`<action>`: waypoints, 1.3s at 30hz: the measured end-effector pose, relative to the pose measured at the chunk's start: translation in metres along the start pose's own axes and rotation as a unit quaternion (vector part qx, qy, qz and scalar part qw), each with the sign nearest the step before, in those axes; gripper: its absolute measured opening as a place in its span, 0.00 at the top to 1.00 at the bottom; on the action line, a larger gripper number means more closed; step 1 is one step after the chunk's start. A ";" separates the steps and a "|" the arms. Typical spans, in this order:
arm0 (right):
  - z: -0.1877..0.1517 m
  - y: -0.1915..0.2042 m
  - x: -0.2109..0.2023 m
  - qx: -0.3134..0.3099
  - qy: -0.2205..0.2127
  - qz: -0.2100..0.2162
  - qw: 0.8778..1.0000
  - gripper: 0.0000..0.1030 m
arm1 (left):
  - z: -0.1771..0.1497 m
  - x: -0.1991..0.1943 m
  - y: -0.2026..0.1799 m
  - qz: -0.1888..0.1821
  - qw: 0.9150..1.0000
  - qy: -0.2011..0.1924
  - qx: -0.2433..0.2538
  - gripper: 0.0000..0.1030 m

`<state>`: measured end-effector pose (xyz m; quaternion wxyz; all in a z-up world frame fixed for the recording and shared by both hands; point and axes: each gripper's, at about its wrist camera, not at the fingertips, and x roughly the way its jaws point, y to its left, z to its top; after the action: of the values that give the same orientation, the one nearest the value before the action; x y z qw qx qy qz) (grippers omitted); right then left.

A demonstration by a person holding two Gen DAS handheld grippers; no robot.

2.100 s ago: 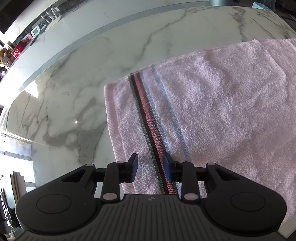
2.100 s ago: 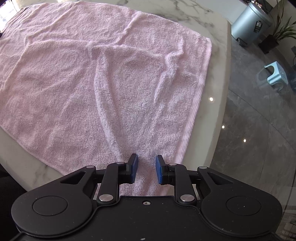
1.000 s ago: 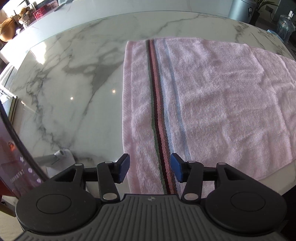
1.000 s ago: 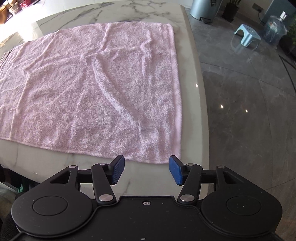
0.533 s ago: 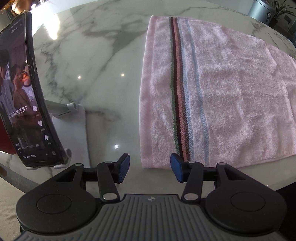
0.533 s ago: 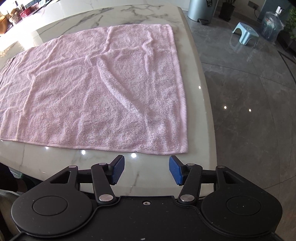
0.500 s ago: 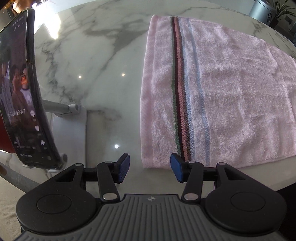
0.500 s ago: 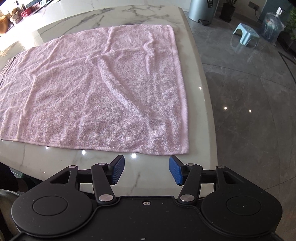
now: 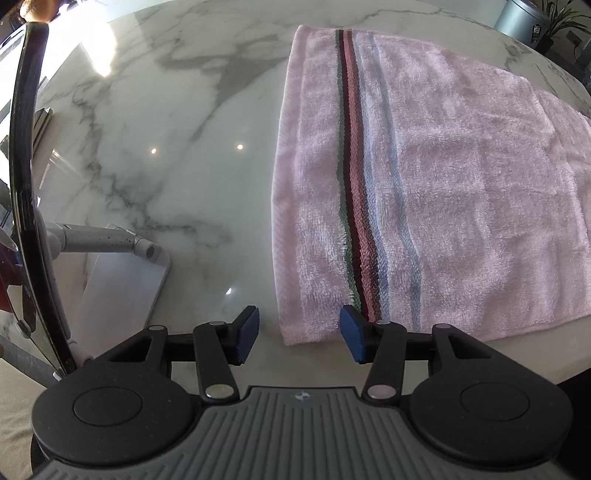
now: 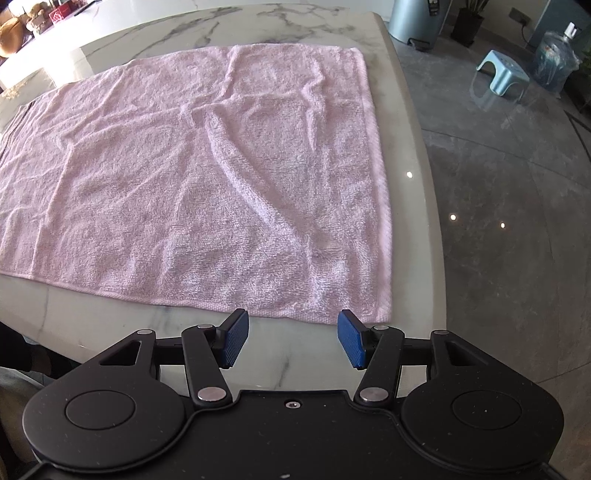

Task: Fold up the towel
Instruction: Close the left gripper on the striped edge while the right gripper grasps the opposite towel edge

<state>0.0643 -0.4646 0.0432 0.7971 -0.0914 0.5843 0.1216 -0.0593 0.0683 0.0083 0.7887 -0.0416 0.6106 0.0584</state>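
Note:
A pink towel (image 9: 461, 177) with a dark red, green and blue stripe band near its left end lies spread flat on the marble table (image 9: 166, 147). It also shows in the right wrist view (image 10: 207, 177), wrinkled, with its right edge near the table's rim. My left gripper (image 9: 299, 338) is open and empty, its jaws straddling the towel's near left corner. My right gripper (image 10: 291, 341) is open and empty, just in front of the towel's near right corner.
A phone on a silver stand (image 9: 110, 251) stands at the left in the left wrist view. The table's right edge (image 10: 428, 177) drops to a grey tiled floor with a bin (image 10: 417, 18), a blue stool (image 10: 502, 74) and a water jug (image 10: 557, 62).
Both grippers have opened wider and drawn back to the towel's near edge, each now at a near corner. The phone on its stand has come into view at the left.

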 end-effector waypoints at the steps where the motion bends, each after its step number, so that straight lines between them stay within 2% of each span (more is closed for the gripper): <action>1: 0.001 0.001 0.000 -0.001 0.001 -0.001 1.000 0.49 | 0.000 0.000 -0.001 -0.002 1.000 -0.002 0.002 0.54; 7: 0.005 0.007 0.005 -0.008 0.009 -0.006 1.000 0.49 | 0.003 0.003 -0.007 -0.005 1.000 -0.009 0.004 0.51; 12: 0.006 0.003 0.006 -0.004 0.014 -0.014 1.000 0.49 | 0.005 0.004 -0.010 -0.008 1.000 -0.011 0.010 0.53; 17: 0.007 -0.009 0.007 0.014 0.019 -0.027 0.999 0.49 | 0.007 0.004 -0.013 -0.014 1.000 -0.011 0.014 0.67; 23: 0.009 -0.018 0.008 0.025 0.020 -0.035 0.999 0.49 | 0.011 0.005 -0.015 -0.015 1.000 -0.016 0.002 0.79; 33: 0.012 -0.020 0.013 0.025 0.026 -0.040 0.999 0.50 | 0.014 0.004 -0.027 -0.042 0.999 -0.017 -0.004 0.87; 39: 0.013 -0.040 0.015 0.062 0.032 -0.024 0.997 0.49 | 0.015 0.004 -0.030 -0.041 0.999 -0.017 -0.001 0.87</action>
<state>0.0922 -0.4982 0.0333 0.7847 -0.0597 0.6137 0.0636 -0.0392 0.0407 0.0077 0.8008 -0.0667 0.5945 0.0274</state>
